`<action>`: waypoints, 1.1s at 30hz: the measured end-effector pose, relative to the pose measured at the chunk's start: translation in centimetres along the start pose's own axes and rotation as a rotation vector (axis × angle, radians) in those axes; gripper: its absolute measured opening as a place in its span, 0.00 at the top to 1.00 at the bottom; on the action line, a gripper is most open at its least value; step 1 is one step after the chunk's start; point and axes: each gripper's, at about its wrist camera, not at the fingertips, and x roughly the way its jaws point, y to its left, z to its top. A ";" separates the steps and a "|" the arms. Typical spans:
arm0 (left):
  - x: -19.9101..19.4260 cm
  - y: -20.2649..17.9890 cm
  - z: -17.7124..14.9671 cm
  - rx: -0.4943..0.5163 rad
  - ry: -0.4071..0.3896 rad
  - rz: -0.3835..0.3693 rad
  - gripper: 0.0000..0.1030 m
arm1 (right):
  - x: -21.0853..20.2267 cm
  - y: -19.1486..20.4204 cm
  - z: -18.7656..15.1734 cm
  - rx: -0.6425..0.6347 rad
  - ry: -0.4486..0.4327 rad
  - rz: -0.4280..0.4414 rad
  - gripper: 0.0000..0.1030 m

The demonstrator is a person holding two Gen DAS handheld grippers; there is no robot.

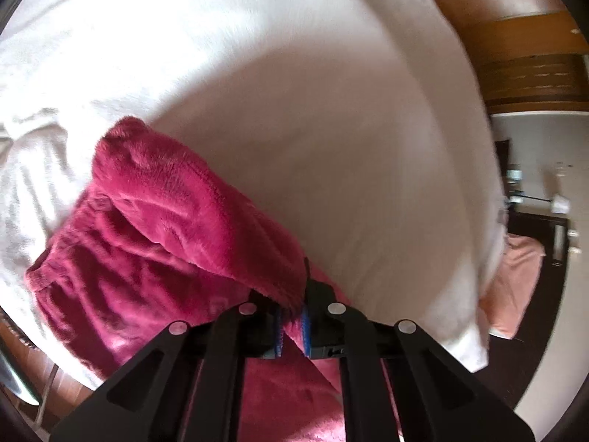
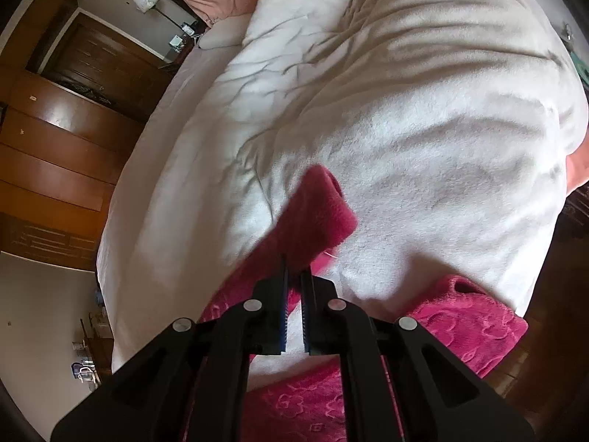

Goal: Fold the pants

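Left gripper (image 1: 292, 322) — clamped on a fold of the magenta fleece pants (image 1: 147, 228), which lie bunched on the white blanket (image 1: 331, 110) near the bed's edge. Right gripper (image 2: 293, 291) — jaws narrow, pinching a lifted pant leg whose cuff stands up past the fingertips. I judge this the start of a fold: both ends gripped, fabric not yet flat. Next I'd need to raise both hands together, keep the cloth taut, and lay one half squarely over the other.

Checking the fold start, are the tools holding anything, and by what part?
Both pinch the pink fleece pants: left tool and right tool each grip a fabric edge.
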 end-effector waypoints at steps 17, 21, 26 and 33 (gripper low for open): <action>-9.2 12.3 -11.7 -0.038 0.004 -0.031 0.94 | -2.5 -10.4 -5.8 0.092 0.063 0.009 0.95; -8.6 16.1 -13.8 -0.070 0.019 0.011 0.94 | -3.8 -12.8 -7.8 0.111 0.067 -0.003 0.95; -7.3 18.7 -15.4 -0.031 0.037 0.097 0.94 | -4.3 -15.1 -10.5 0.096 0.090 -0.061 0.95; -3.6 20.8 -16.5 0.130 0.046 0.264 0.93 | -3.1 -18.8 -13.6 0.032 0.124 -0.220 0.95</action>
